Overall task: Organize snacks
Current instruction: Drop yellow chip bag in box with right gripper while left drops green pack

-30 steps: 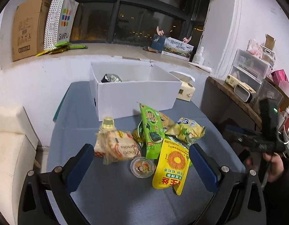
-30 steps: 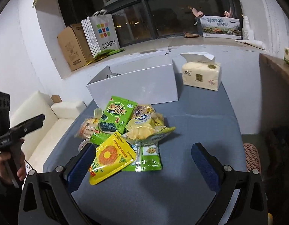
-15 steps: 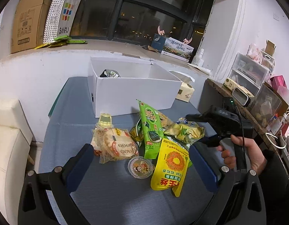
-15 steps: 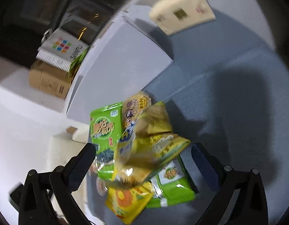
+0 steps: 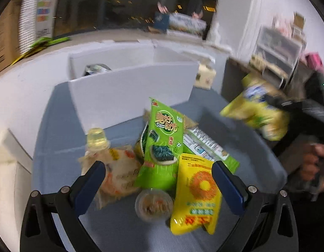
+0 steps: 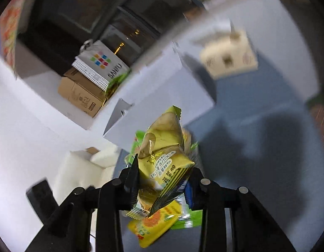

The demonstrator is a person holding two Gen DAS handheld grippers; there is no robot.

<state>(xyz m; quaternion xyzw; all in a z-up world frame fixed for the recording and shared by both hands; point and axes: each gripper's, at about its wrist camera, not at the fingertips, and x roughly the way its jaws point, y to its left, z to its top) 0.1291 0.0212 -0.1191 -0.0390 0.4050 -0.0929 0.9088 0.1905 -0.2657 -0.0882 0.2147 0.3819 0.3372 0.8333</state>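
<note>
Right claw (image 6: 162,185) has just closed on the olive-yellow snack bag (image 6: 164,159), lifted off the pile; the bag hides its pads. Left claw (image 5: 156,185) is spread apart over the blurry jelly cup (image 5: 154,204), white box (image 5: 130,92) beyond.

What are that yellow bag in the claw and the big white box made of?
The yellow snack bag, clamped in the right gripper, looks like thin glossy plastic film: it crinkles, glints and has crimped edges. The white box looks like matte cardboard, judging by its flat panels and folded flaps, though foam board is possible.
</note>
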